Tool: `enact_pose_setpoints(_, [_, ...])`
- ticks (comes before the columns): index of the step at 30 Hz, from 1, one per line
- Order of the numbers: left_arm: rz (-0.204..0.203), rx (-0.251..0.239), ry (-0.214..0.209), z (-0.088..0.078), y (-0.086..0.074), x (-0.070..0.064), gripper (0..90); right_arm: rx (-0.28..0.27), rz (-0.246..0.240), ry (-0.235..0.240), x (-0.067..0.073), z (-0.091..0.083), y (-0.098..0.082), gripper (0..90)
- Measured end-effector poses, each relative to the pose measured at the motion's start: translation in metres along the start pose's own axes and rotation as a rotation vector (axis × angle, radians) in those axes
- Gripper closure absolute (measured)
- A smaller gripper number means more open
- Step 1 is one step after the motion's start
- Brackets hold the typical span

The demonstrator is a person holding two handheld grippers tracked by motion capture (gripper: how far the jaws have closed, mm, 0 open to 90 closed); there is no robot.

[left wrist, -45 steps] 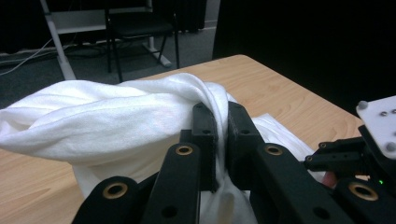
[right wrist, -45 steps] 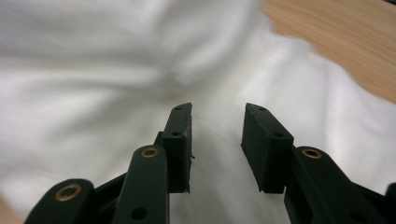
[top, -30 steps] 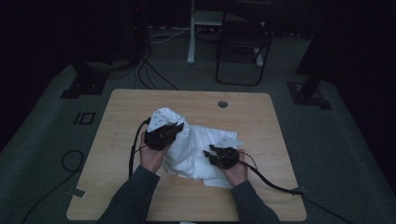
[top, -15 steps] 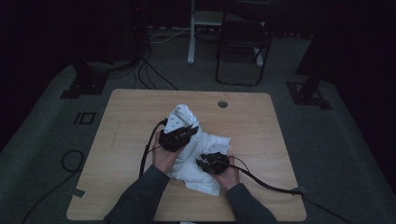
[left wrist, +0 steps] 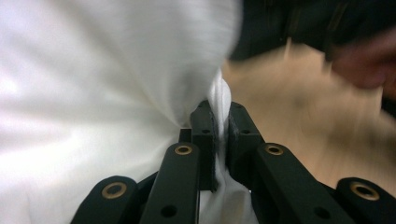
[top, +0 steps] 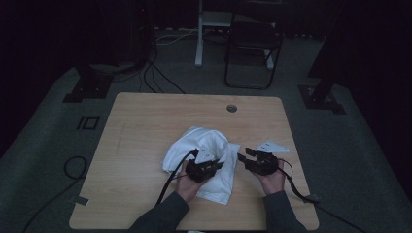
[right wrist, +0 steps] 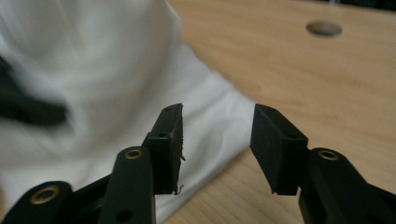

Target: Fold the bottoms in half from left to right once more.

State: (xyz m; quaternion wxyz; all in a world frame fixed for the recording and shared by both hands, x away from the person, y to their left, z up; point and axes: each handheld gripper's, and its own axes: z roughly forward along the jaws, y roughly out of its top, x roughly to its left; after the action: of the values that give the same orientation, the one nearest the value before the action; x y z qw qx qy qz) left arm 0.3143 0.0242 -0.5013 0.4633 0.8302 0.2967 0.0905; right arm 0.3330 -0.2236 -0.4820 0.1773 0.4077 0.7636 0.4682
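Left gripper (top: 219, 165) clamps white cloth (top: 204, 145); right gripper (top: 243, 158) at the cloth's 3 o'clock, jaws just opening, nothing between them.

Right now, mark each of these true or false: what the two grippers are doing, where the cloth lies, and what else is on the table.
1. The left gripper is shut on the cloth. True.
2. The right gripper holds a fold of cloth. False: its jaws have just been opening, and nothing is between them.
3. The cloth lies flat and spread over the whole table. False: it is bunched near the middle.
4. The table has a round hole near its far edge. True.
5. A chair stands on the floor beyond the table. True.
6. The right gripper rests on top of the cloth. False: in the high view it is beside the cloth's right edge.
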Motion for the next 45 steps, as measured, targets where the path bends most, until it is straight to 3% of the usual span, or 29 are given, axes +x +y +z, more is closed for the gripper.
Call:
enact_pose_setpoints(4, [-0.019,0.040,-0.021,0.018,-0.019,-0.006,83.8,-0.038,-0.035,0.048,0.013,-0.007,0.009,48.4])
enact_pose_setpoints(6, [0.001,0.045,-0.013,0.021,-0.021,-0.008,83.6,-0.059,-0.036,0.063,0.019,-0.008,0.014,46.6])
enact_pose_setpoints(8, [-0.008,0.043,-0.016,0.021,-0.020,-0.007,83.5,-0.067,-0.040,0.077,0.024,-0.006,0.019,43.7])
enact_pose_setpoints(10, [-0.018,0.042,-0.022,0.020,-0.020,-0.005,83.4,-0.064,-0.037,0.087,0.028,-0.001,0.021,42.4])
enact_pose_setpoints(12, [-0.016,0.043,-0.021,0.019,-0.019,-0.005,83.1,-0.024,-0.047,0.091,0.031,0.009,0.020,43.2])
enact_pose_setpoints(13, [-0.018,0.044,-0.021,0.018,-0.019,-0.005,82.6,0.012,-0.058,0.073,0.032,0.016,0.018,47.8])
enact_pose_setpoints(14, [-0.025,0.044,-0.023,0.017,-0.018,-0.006,82.0,0.043,-0.058,0.058,0.031,0.022,0.016,58.8])
enact_pose_setpoints(16, [-0.031,0.036,-0.027,0.013,-0.015,-0.007,77.4,0.079,-0.039,0.064,0.026,0.033,0.012,75.4])
enact_pose_setpoints(18, [-0.030,0.022,-0.045,0.003,-0.008,-0.009,69.7,0.104,-0.029,0.038,0.020,0.040,0.008,79.2])
enact_pose_setpoints(21, [0.013,-0.039,-0.068,-0.024,0.007,-0.013,61.1,0.109,-0.011,0.031,0.014,0.043,0.005,79.8])
enact_pose_setpoints(24, [0.030,-0.116,-0.003,-0.058,0.025,-0.005,58.7,0.116,-0.014,0.028,0.012,0.045,0.003,79.4])
enact_pose_setpoints(26, [0.037,-0.142,0.107,-0.076,0.034,0.008,58.8,0.122,-0.012,0.026,0.011,0.047,0.003,79.1])
enact_pose_setpoints(28, [0.018,-0.108,0.197,-0.084,0.036,0.028,59.2,0.124,-0.012,0.027,0.008,0.048,0.002,78.8])
enact_pose_setpoints(29, [-0.003,-0.072,0.213,-0.084,0.034,0.038,59.5,0.125,-0.014,0.027,0.007,0.049,0.002,78.6])
enact_pose_setpoints(32, [-0.065,0.025,0.195,-0.074,0.015,0.061,61.6,0.134,-0.015,0.024,0.004,0.051,0.002,78.2])
enact_pose_setpoints(34, [-0.092,0.048,0.145,-0.066,-0.001,0.063,62.6,0.137,-0.019,0.023,0.002,0.054,0.002,78.2])
enact_pose_setpoints(40, [-0.089,0.051,0.132,-0.055,-0.020,0.045,62.6,0.159,-0.025,0.015,-0.004,0.064,0.002,77.3])
enact_pose_setpoints(43, [-0.068,0.080,0.167,-0.042,-0.029,0.034,64.1,0.163,-0.020,0.011,-0.007,0.067,0.002,76.6])
enact_pose_setpoints(45, [-0.064,0.070,0.199,-0.037,-0.034,0.029,65.3,0.171,-0.026,0.003,-0.008,0.069,0.002,75.3])
